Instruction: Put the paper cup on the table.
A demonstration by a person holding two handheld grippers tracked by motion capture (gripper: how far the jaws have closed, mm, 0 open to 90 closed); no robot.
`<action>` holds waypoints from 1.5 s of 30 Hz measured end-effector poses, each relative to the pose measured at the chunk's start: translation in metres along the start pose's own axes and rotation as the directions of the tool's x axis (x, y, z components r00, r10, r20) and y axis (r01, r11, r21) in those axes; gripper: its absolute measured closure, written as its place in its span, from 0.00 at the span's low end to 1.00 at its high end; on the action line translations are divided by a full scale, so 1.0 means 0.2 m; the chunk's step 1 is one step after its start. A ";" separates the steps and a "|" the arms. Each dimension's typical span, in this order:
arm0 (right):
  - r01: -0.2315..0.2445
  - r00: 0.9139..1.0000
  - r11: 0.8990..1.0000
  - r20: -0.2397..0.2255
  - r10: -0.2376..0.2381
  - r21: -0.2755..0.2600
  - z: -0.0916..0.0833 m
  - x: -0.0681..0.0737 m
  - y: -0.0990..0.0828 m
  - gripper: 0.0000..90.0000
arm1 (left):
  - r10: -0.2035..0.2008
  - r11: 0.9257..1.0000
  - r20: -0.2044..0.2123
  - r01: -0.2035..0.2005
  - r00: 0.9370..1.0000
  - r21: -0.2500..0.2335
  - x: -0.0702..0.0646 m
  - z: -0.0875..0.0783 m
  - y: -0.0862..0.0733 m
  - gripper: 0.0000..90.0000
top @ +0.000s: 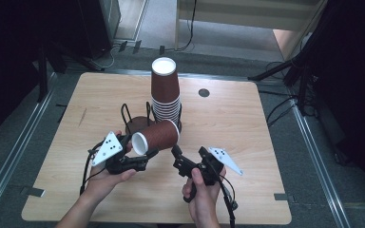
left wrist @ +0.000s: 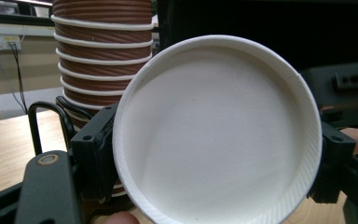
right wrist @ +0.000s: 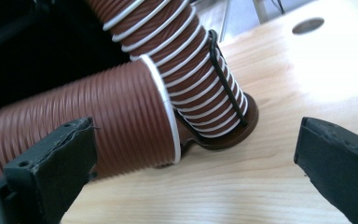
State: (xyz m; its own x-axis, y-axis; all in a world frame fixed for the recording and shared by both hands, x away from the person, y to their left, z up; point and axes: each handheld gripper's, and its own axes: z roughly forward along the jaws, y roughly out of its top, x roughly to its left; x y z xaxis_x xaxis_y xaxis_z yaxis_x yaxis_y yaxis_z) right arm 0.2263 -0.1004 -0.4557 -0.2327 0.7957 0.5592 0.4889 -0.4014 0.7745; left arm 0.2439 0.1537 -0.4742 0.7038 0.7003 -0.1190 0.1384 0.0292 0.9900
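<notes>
A brown ribbed paper cup (top: 157, 137) lies on its side above the table, its white mouth (left wrist: 214, 135) facing the left gripper view. My left gripper (top: 142, 151) is shut on it, with the jaws pressing the rim from both sides. The cup's other end (right wrist: 98, 121) sits close against a tall stack of upturned brown cups (top: 165, 90) in a black wire holder (right wrist: 226, 84). My right gripper (top: 188, 154) hovers just right of the held cup. It is open, its two black fingers (right wrist: 56, 158) wide apart and touching nothing.
The wooden table (top: 247, 123) has a round hole (top: 204, 92) at the back right. A second wire loop of the holder (top: 126, 114) stands left of the stack. Dark stands and cables ring the table on the floor.
</notes>
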 end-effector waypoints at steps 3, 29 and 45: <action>-0.085 0.996 0.996 0.007 0.085 -0.011 -0.01 0.00 0.01 0.00 | 0.004 1.000 0.000 -0.004 1.000 -0.005 0.00 0.00 0.00 0.24; -0.609 0.790 0.790 -0.035 0.612 0.069 0.04 0.03 -0.01 0.00 | 0.047 0.998 -0.005 -0.047 0.999 -0.030 -0.04 0.03 -0.04 0.24; -0.737 0.659 0.660 -0.060 0.750 0.147 0.08 0.01 -0.01 0.00 | 0.072 0.997 0.004 -0.072 0.997 -0.039 -0.06 0.04 -0.05 0.24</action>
State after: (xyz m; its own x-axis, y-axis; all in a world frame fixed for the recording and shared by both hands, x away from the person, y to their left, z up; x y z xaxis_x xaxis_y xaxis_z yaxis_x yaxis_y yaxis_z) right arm 0.2377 -0.0912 -0.4612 0.1627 0.1959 0.9670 0.6172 -0.7849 0.0552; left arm 0.2396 0.1387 -0.4828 0.7148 0.6977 -0.0476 0.0603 0.0064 0.9982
